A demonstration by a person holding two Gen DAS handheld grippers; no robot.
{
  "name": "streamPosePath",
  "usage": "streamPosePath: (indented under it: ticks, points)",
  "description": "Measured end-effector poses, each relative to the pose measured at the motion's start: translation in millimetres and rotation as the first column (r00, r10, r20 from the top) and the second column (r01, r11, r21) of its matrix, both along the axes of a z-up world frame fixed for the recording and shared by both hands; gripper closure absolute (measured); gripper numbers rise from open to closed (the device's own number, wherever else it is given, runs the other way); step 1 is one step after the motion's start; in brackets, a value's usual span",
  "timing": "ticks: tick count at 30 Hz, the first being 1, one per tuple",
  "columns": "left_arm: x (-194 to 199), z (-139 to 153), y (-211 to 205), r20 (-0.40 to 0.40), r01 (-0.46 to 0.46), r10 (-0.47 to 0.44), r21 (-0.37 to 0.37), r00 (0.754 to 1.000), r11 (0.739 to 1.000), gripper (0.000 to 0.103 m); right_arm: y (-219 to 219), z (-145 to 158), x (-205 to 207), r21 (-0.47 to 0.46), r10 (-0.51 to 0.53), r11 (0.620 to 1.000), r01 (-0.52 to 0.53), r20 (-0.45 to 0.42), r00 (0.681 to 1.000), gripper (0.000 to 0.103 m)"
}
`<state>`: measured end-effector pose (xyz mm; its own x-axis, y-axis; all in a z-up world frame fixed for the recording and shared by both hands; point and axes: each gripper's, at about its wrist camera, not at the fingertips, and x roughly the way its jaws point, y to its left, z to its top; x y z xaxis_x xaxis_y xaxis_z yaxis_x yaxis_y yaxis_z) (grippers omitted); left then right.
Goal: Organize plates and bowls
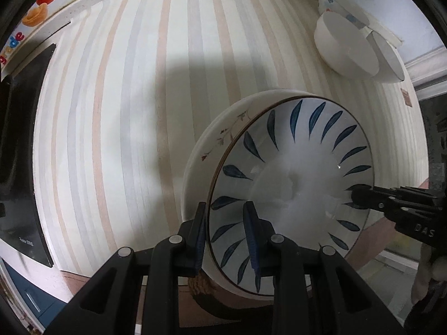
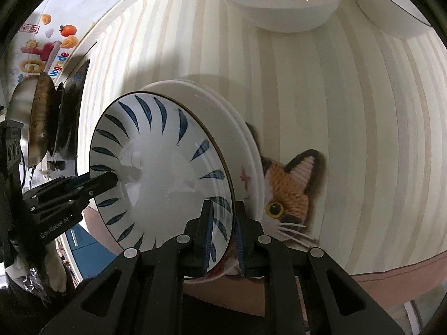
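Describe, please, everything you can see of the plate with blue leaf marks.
The blue-leaf plate is round, glossy white, ceramic by its look, with dark blue leaf strokes fanning around its inner wall and a thin dark rim line. It tops a stack of white plates over the striped tablecloth. The left gripper and right gripper clamp opposite rims of the stack.

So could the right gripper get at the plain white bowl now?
Probably not yet: the right gripper is shut on the plate stack, shared with the left gripper. The white bowl itself stands unobstructed.
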<state>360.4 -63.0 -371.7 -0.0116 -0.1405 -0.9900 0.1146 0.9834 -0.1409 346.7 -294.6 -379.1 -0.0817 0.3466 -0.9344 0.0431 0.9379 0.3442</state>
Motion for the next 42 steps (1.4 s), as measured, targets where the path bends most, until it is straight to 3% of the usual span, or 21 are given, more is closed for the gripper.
streamPosePath:
  ticks: [23,29,34,40,42]
  points:
    - [-8.7,-4.4,3.7,-0.007,-0.135,0.135,0.032,0.991,0.99,0.078,13.6,10.2,11.7,-0.025,0.058,0.998,-0.057,0.045,0.997,0.083]
    - [-16.9,21.2,4.7,0.042,-0.168,0.166,0.051,0.985,0.984,0.078,23.9,27.2,2.1,-0.121,0.098,0.989,-0.087,0.09,0.991,0.082]
    - [-30.5,57.9,-3.5,0.119,-0.156,0.147,0.068,0.982,0.985,0.078,28.1,46.7,-6.8,-0.142,0.103,0.986,-0.085,0.123,0.987,0.074]
    - [-61.9,102.2,-4.0,0.214,-0.142,0.13,0.043,0.968,0.989,0.078,31.7,86.3,-32.8,-0.158,0.081,0.986,-0.05,0.193,0.978,0.057]
    - [-74.2,120.8,-5.8,0.25,-0.132,0.119,0.037,0.961,0.991,0.077,33.5,104.7,-44.8,-0.162,0.073,0.986,-0.036,0.228,0.971,0.046]
